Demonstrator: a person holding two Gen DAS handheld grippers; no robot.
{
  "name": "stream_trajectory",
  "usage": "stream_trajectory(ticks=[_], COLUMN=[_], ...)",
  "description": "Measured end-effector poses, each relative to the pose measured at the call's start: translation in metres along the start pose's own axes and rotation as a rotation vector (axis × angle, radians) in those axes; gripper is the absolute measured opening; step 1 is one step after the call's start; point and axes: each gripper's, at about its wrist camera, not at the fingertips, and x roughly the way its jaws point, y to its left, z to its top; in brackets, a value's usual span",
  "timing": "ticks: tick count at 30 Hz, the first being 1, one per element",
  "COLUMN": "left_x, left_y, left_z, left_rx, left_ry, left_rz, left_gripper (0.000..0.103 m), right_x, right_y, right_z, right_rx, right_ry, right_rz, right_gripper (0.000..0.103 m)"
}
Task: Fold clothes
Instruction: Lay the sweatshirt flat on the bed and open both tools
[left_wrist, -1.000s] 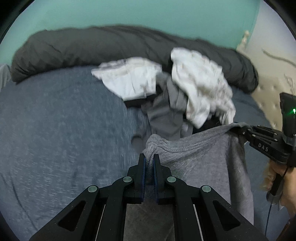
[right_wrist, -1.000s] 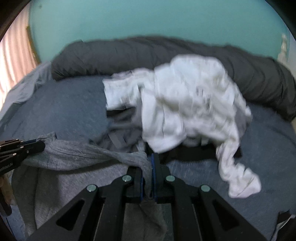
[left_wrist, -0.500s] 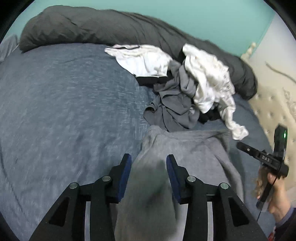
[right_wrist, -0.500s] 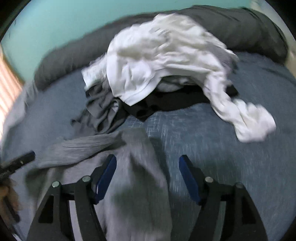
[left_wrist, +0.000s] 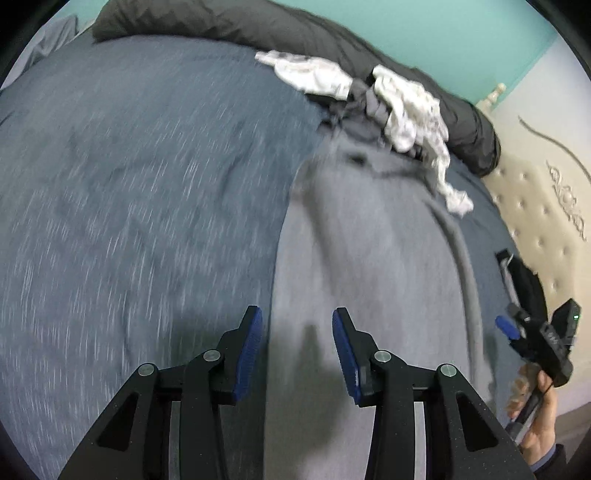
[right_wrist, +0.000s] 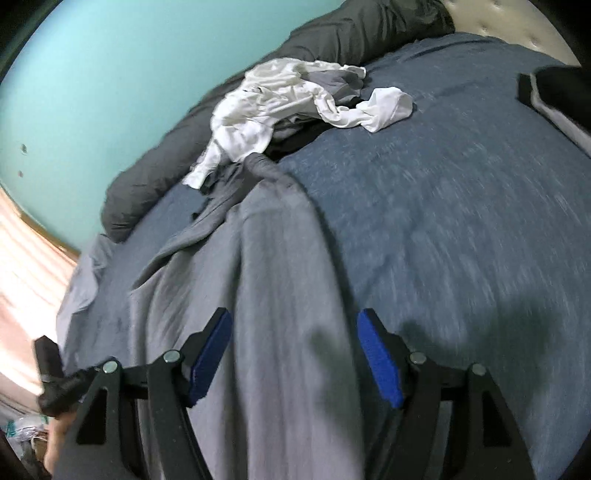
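Observation:
A grey shirt (left_wrist: 373, 266) lies spread on the blue bedcover (left_wrist: 140, 192), and it also shows in the right wrist view (right_wrist: 273, 295). My left gripper (left_wrist: 297, 325) is open and empty above the shirt's left edge. My right gripper (right_wrist: 295, 328) is open and empty above the shirt's right part. The right gripper also shows at the right edge of the left wrist view (left_wrist: 535, 332). The shirt's far end reaches a pile of white and grey clothes (left_wrist: 388, 99), which also shows in the right wrist view (right_wrist: 291, 107).
A dark grey rolled duvet (left_wrist: 258, 29) lies along the teal wall (right_wrist: 110, 74). A beige tufted headboard (left_wrist: 546, 192) stands at the right. A black garment (right_wrist: 554, 96) lies at the bed's right side.
Both grippers let go of the grey shirt and opened. The shirt dropped flat onto the bed. Both grippers pulled back and now hover over it.

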Motion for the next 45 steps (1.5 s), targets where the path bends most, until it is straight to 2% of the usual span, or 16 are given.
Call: stream_trajectory(ticks=[7, 13, 17, 20, 21, 22, 23, 26, 31, 34, 41, 45], left_x=[-0.005, -0.005, -0.005, -0.004, -0.004, -0.003, -0.002, -0.002, -0.024, -0.049, -0.111, -0.124], left_y=[-0.003, -0.002, -0.002, -0.005, -0.006, -0.007, -0.007, -0.012, -0.031, -0.027, 0.030, 0.049], left_z=[-0.055, -0.076, -0.087, -0.090, -0.091, -0.091, -0.090, -0.088, -0.077, -0.063, -0.017, 0.011], left_rx=[0.005, -0.012, -0.027, -0.029, -0.033, -0.037, -0.043, -0.026, 0.064, 0.083, 0.041, 0.037], left_ry=[0.073, 0.098, 0.106, 0.110, 0.111, 0.110, 0.107, 0.101, 0.036, 0.001, -0.080, -0.092], left_rz=[0.028, 0.063, 0.066, 0.051, 0.043, 0.037, 0.032, 0.034, 0.057, 0.094, 0.260, 0.354], left_gripper=[0.044, 0.044, 0.044, 0.043, 0.041, 0.033, 0.021, 0.003, 0.003, 0.003, 0.003, 0.003], right_x=[-0.040, -0.050, -0.044, -0.041, -0.039, -0.038, -0.036, -0.034, -0.030, -0.029, -0.029, -0.030], right_y=[0.008, 0.006, 0.001, 0.002, 0.000, -0.002, -0.006, -0.012, -0.004, -0.002, -0.006, -0.008], right_z=[-0.046, -0.074, -0.073, -0.070, -0.070, -0.070, -0.070, -0.068, -0.063, -0.063, -0.063, -0.061], right_rx=[-0.018, -0.034, 0.008, -0.002, 0.009, 0.024, 0.045, 0.085, 0.039, 0.031, 0.047, 0.054], right_ry=[-0.026, -0.051, -0.034, -0.032, -0.024, -0.016, -0.012, -0.008, 0.004, 0.004, 0.001, -0.006], right_rz=[0.050, 0.098, 0.129, 0.118, 0.125, 0.133, 0.140, 0.146, 0.141, 0.152, 0.158, 0.154], right_gripper=[0.073, 0.074, 0.074, 0.074, 0.074, 0.074, 0.074, 0.074, 0.074, 0.074, 0.074, 0.074])
